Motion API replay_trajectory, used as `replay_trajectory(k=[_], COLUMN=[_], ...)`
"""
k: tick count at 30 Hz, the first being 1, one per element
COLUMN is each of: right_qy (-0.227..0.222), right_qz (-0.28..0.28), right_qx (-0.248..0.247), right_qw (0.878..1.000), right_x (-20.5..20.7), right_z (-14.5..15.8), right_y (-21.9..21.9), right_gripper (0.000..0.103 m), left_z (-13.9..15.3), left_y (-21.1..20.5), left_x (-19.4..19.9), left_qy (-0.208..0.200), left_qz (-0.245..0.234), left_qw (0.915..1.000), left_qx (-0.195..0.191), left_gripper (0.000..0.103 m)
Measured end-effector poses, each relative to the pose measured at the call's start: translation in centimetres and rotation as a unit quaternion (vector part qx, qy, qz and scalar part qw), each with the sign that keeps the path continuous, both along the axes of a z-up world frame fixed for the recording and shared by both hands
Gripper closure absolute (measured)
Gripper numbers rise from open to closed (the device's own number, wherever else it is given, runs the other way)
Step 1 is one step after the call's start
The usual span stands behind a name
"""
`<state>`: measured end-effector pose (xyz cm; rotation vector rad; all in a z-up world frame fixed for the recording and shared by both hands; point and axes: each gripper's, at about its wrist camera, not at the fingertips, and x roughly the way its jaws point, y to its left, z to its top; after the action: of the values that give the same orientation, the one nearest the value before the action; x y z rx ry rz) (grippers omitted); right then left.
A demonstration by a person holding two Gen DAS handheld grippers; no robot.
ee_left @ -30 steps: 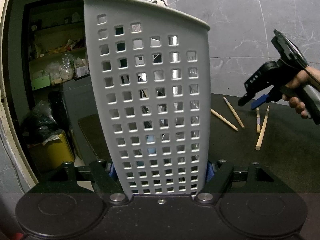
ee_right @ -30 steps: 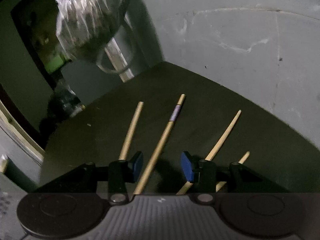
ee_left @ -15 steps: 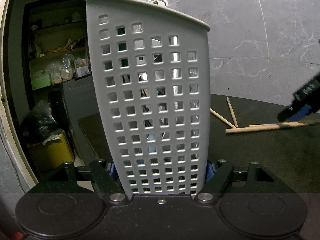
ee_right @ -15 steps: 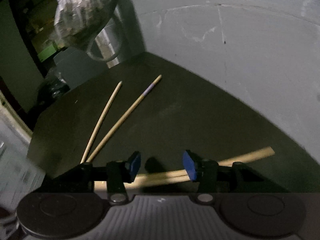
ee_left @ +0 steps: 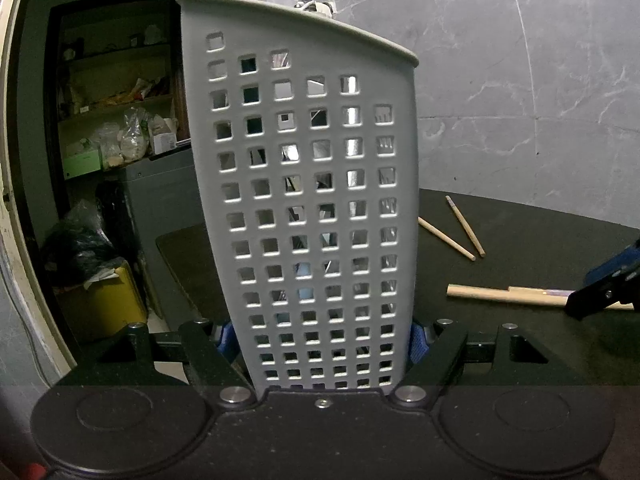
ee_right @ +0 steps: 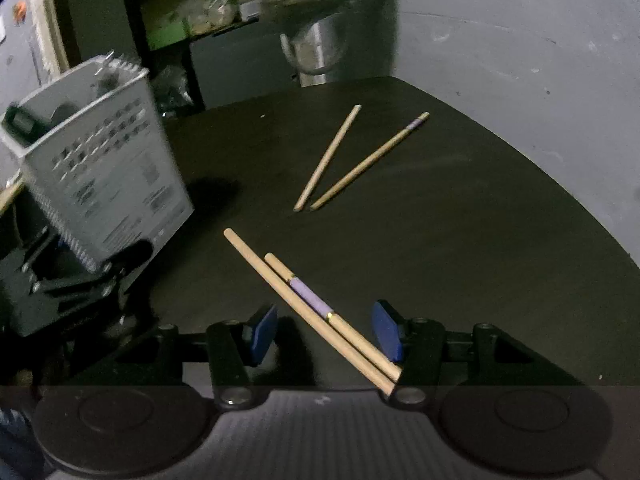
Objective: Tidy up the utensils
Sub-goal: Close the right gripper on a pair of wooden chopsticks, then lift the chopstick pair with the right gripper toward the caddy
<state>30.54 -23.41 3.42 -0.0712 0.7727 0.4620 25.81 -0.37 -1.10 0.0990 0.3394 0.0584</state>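
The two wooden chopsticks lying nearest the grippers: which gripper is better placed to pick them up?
Right. The right gripper has these two wooden chopsticks between its closing jaws, pads not yet touching. The left gripper is shut on the grey perforated plastic utensil holder.

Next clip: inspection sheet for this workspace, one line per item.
Surface: dark table.
Job's things: grey perforated utensil holder; near chopstick pair side by side; far chopstick pair lying in a V.
Clutter: nothing seen.
Grippers: left hand-held gripper shut on the holder; right hand-held gripper closing, near pair between its jaws, not pressed.
Cables: nothing seen.
Surroundings: grey marbled wall; cluttered shelves.
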Motion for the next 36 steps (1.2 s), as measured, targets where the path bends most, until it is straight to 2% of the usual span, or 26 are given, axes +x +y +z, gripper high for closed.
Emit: replay_trajectory(k=[2,3,6,8,13,19,23,25,30,36], right_qy=[-0.019,-0.025,-0.024,-0.019,0.011,0.012,0.027,0.028,0.016,0.020], right_qz=[0.006,0.011,0.018,0.016,0.005,0.014,0.010,0.005,0.002,0.013], right_qx=[-0.035,-0.042,-0.050,-0.044,0.008,0.035,0.067,0.071,0.052,0.041], right_qw=[0.999,0.999,0.998,0.999,1.000,0.999,0.997,0.997,0.999,0.999], right_x=[-1.0,-1.4,-2.0,-1.9,0.2,1.1,1.0,0.7,-0.2,-0.6], right_z=[0.0,0.0,0.2,0.2,0.4,0.0,0.1,0.2,0.4,0.3], right_y=[1.1,1.4,2.1,2.5,3.2,3.7,2.5,1.8,0.7,0.6], right_gripper=[0.064,0.075,0.085,0.087,0.087,0.084,0.060,0.060,0.070,0.077], left_z=[0.0,0.0,0.0,-0.1,0.0,0.0,-0.1,-0.1,-0.1,0.0], left_y=[0.1,0.1,0.2,0.1,0.3,0.5,0.6,0.7,0.7,0.5], left_x=[0.0,-0.1,-0.2,-0.2,-0.2,-0.1,0.0,-0.1,0.0,0.0], left_qy=[0.000,-0.001,-0.001,-0.002,-0.002,-0.002,-0.003,-0.003,-0.002,-0.002], left_qz=[0.000,-0.001,-0.001,-0.001,-0.002,-0.003,-0.004,-0.004,-0.002,-0.001], left_qw=[1.0000,1.0000,1.0000,1.0000,1.0000,1.0000,1.0000,1.0000,1.0000,1.0000], left_qx=[-0.001,-0.001,-0.002,-0.002,-0.005,-0.008,-0.009,-0.009,-0.007,-0.005], left_gripper=[0.026,0.026,0.026,0.026,0.026,0.026,0.026,0.026,0.026,0.026])
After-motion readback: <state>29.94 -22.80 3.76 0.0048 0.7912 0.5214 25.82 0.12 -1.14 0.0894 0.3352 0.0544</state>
